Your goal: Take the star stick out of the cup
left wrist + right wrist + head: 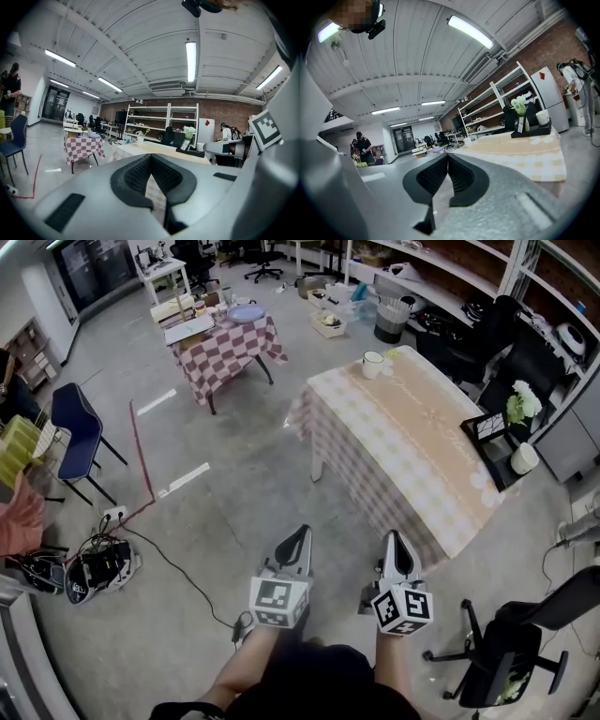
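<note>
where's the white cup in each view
Head view: white cup in the upper middle, on the far corner of the beige table.
Left gripper view: white cup small, just left of centre, at the table's far end.
Right gripper view: white cup small, just right of centre, at the table's far left end.
Shared landmark: the white flowers by the table.

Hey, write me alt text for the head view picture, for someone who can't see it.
The left gripper and right gripper, hand-held, both shut and empty, point across a concrete floor toward a beige-checked table. A white cup stands at the table's far end, well beyond them.
</note>
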The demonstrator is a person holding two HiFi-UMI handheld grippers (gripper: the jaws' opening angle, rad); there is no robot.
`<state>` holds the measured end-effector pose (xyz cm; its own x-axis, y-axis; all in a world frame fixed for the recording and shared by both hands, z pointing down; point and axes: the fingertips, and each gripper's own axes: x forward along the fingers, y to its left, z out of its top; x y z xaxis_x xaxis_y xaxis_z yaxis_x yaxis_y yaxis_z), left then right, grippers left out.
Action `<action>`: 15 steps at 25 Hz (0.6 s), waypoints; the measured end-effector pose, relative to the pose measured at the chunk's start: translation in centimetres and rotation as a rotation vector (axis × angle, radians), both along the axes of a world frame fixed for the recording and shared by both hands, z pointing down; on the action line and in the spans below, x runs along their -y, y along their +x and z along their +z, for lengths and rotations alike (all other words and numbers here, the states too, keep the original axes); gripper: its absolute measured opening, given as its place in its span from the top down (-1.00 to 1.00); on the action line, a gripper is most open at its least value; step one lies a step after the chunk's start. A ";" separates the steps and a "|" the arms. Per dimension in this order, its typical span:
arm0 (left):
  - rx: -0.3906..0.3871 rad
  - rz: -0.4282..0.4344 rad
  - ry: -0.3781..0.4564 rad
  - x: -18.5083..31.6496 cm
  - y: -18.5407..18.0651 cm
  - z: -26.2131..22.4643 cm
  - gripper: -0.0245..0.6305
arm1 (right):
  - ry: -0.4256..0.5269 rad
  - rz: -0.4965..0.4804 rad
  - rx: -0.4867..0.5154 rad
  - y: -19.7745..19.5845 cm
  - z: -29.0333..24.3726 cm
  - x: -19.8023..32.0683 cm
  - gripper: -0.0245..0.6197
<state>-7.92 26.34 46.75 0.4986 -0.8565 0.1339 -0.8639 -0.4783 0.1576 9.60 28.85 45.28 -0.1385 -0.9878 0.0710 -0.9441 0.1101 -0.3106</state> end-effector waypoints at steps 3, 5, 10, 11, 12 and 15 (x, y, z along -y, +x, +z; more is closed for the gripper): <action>-0.001 -0.005 -0.001 2.3 0.0 -0.2 0.90 | 0.000 -0.003 -0.004 0.1 -0.2 2.2 0.92; -0.003 -0.003 0.001 3.9 0.2 -0.5 0.90 | -0.002 -0.001 -0.005 0.2 -0.4 3.7 0.92; 0.002 0.008 0.001 7.5 0.0 -1.1 0.90 | -0.005 0.003 0.000 -0.1 -0.9 7.4 0.92; 0.002 0.008 0.003 8.3 -0.2 -1.2 0.90 | -0.004 0.002 0.000 -0.3 -0.9 8.2 0.92; 0.002 0.007 0.006 9.0 -0.4 -1.3 0.90 | -0.002 -0.001 -0.002 -0.6 -1.0 8.9 0.92; 0.002 -0.002 0.015 11.3 -1.2 -1.6 0.90 | 0.002 -0.012 -0.009 -1.5 -1.2 10.9 0.92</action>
<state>-9.15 15.01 45.15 0.4968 -0.8593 0.1216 -0.8650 -0.4791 0.1490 8.15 17.93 44.12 -0.1498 -0.9862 0.0706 -0.9454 0.1220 -0.3022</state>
